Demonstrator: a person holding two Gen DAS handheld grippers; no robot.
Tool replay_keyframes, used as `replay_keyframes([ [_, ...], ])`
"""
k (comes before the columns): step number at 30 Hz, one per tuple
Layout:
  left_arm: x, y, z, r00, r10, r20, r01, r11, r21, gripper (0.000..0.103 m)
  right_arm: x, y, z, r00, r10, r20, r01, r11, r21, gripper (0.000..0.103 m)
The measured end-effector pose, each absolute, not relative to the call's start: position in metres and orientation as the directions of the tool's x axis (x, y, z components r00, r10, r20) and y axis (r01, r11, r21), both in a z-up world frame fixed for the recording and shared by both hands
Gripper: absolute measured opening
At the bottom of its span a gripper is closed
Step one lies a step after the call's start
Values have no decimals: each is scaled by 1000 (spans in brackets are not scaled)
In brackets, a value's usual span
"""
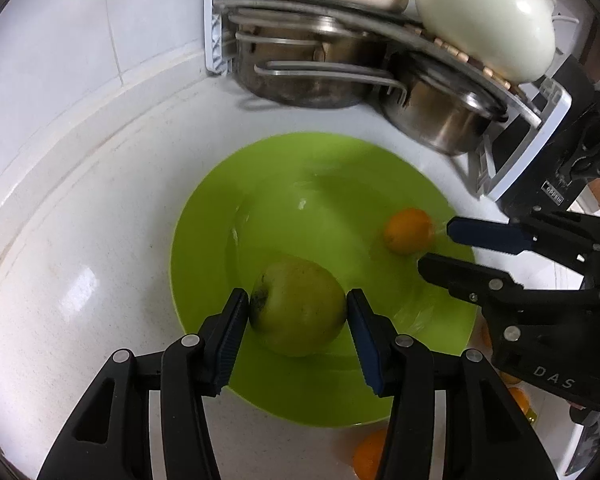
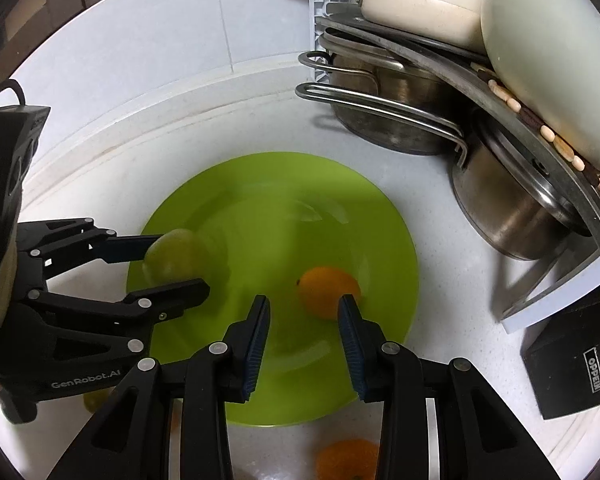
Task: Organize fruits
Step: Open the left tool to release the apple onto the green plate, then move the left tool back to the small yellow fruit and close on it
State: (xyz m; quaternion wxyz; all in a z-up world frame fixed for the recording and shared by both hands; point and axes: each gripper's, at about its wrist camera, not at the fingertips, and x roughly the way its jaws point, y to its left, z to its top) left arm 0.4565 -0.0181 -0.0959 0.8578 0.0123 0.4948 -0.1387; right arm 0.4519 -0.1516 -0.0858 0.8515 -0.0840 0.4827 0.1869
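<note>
Two fruits sit over the green plate (image 1: 204,240): the left tongs (image 1: 298,300) clamp a green apple (image 1: 300,308) at its 7 o'clock side, and the right tongs (image 2: 304,312) stand narrow around a small orange (image 2: 326,290) at 4 o'clock, seemingly not pinching it. Judging from this, a quick release could roll either fruit off the shallow rim onto the counter (image 1: 80,260). Readable writing: "GenRobot.AI" and "DAS" on the tongs' bodies, "OPPEIN" on a black block (image 2: 572,364).

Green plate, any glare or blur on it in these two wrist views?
Left wrist: green plate shows pale reflections near centre; steel pot edge smeared. Right wrist: green fruit soft and blurred, orange sharper; fisheye bends the counter edge.
</note>
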Motion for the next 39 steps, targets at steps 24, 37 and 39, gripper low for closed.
replay_keyframes([
  [24, 351, -4, 4, 705, -195, -682, 216, 975, -55, 78, 351, -168, 0, 711, 222, -667, -303, 953, -6, 70],
  [37, 282, 22, 7, 771, -125, -625, 155, 988, -6, 80, 289, -143, 3, 760, 235, -606, -305, 952, -13, 70],
  [39, 273, 26, 3, 778, -107, -619, 141, 990, 6, 80, 280, -143, 0, 767, 222, -602, -288, 958, -13, 70],
])
